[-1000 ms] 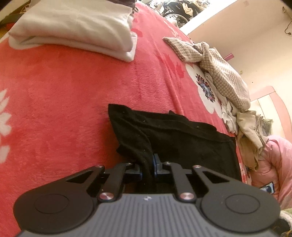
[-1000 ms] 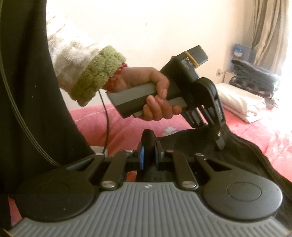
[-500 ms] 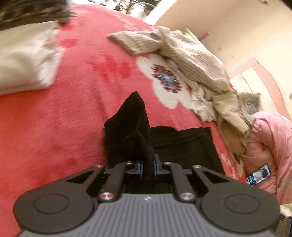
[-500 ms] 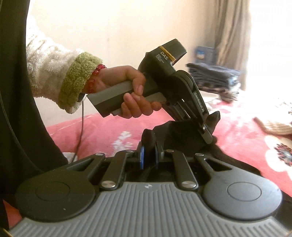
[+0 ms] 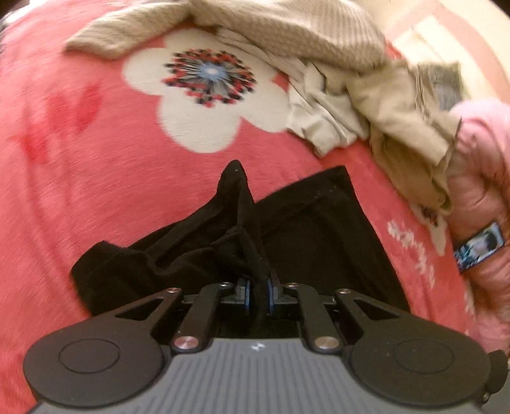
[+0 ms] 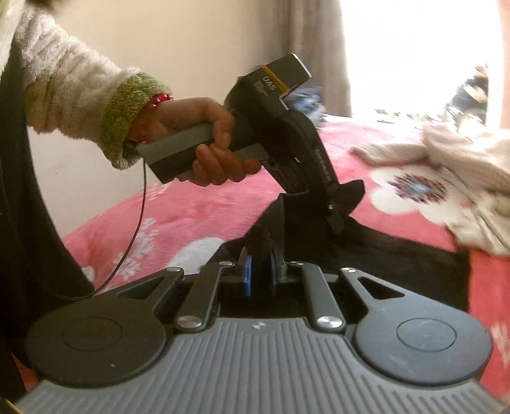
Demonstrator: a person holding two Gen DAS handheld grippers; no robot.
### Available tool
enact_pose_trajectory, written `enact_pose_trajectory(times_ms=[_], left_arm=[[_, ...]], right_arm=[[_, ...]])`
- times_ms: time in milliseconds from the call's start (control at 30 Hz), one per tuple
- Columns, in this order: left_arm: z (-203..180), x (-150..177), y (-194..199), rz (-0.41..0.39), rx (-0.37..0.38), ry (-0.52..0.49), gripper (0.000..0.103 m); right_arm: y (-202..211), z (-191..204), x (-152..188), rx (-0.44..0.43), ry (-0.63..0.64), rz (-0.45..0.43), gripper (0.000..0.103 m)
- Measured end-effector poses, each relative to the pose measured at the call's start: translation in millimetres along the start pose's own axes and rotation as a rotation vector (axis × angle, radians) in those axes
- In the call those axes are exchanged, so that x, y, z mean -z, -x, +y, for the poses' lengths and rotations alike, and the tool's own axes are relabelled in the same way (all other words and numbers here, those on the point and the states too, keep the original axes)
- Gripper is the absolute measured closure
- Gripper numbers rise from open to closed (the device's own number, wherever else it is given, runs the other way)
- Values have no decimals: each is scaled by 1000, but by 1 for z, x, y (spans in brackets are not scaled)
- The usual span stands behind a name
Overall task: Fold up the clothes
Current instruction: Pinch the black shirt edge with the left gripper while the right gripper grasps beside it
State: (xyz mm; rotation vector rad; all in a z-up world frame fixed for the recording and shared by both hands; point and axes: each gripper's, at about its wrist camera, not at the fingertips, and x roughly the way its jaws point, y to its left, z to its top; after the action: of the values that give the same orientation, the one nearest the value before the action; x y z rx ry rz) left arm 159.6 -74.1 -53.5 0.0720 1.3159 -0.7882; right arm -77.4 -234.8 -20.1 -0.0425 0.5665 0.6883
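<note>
"DAS" on the left gripper [image 6: 338, 219] body; other lettering illegible

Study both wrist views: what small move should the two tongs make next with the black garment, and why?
Probably lower the pinched edge onto the flat half. Both the left tongs and right tongs are shut on the black garment, whose gripped part stands raised above the part lying on the red blanket.

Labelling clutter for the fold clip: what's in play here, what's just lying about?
In play:
black garment
left gripper, shut on it
right gripper, shut on it

Lying about:
beige knit sweater
crumpled tan clothes
pink jacket
</note>
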Motion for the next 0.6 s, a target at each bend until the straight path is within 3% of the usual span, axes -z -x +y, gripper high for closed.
enact_pose_trajectory(times_ms=[100,267,600], left_arm=[[-14,-17,-17,32,-17,-16,93],[-19,-29,-44,60,-19,38,92],[-17,-28,-49,10,18,122,92]], right_arm=[[10,-19,8,61,-89,-8,94],[26,-50,24,147,-255,-5,94],[58,-68,50,291,-408,12,95]])
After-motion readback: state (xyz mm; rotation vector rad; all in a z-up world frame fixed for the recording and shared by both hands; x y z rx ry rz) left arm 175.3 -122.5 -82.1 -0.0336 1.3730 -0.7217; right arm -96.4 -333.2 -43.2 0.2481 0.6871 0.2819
